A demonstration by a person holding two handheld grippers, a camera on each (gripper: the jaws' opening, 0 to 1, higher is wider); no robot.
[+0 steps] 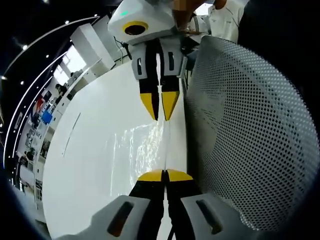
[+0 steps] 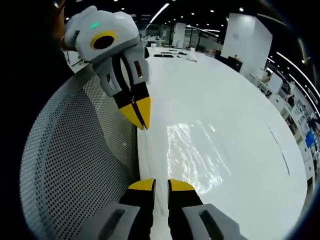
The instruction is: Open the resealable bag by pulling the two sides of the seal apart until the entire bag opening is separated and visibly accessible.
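The bag [image 1: 145, 145] lies flat on the desk [image 1: 90, 165], stretched between the two claws. In the left gripper view, the left claw [image 1: 164, 175] meets the bag's near edge and the right claw [image 1: 161, 106] faces it from the far edge. To the right of both stands a mesh chair back [image 1: 250, 130], just beside the desk edge. In the right gripper view, the bag [image 2: 195, 155] lies ahead of the right claw [image 2: 161, 184], the left claw [image 2: 140, 114] beyond, the chair back [image 2: 75, 160] to their left.
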